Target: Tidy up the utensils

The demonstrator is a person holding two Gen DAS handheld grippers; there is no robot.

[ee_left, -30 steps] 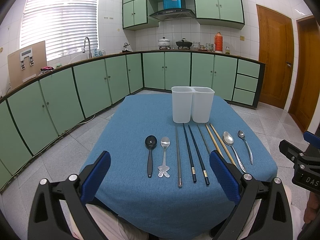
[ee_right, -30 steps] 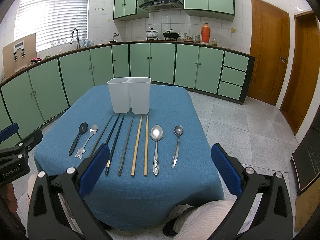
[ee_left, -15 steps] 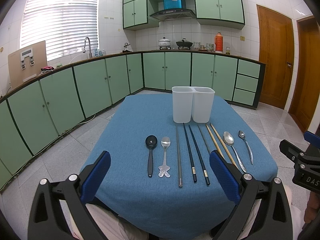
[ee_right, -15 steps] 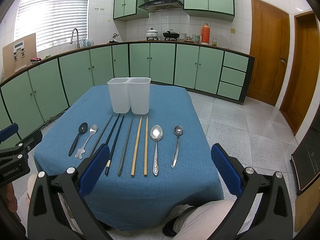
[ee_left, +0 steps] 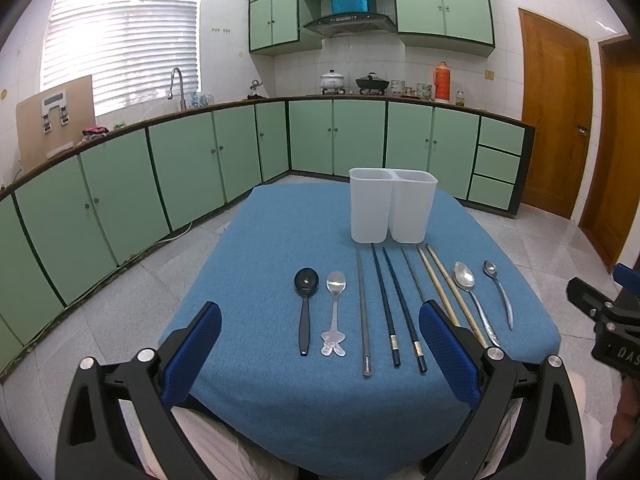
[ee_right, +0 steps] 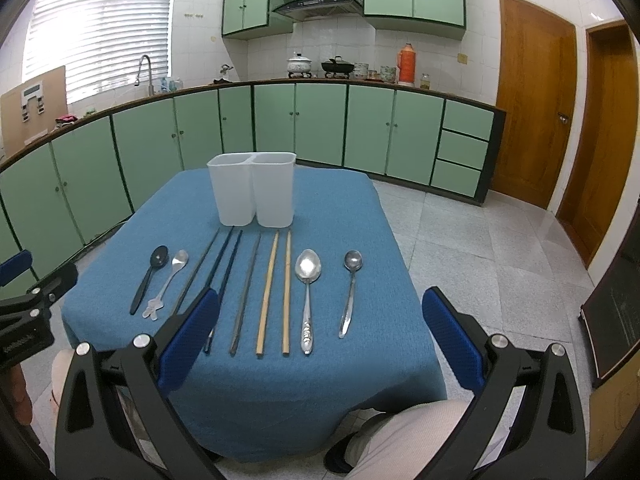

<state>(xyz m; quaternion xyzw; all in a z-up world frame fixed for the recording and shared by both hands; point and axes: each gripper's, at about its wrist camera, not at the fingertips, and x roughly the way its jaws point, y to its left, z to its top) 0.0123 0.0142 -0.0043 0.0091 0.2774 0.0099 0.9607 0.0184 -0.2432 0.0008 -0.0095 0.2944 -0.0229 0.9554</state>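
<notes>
Left wrist view: my twin-compartment white holder (ee_left: 392,210) sits centre frame, insides hidden; both claws, left gripper (ee_left: 320,354) and right gripper (ee_right: 320,344), spread wide, empty.

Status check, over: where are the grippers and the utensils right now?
Left gripper open, empty. Right gripper open, empty. Spoons and chopsticks lie in a row on the blue tablecloth; white holder looks empty. Nothing in the way.
</notes>
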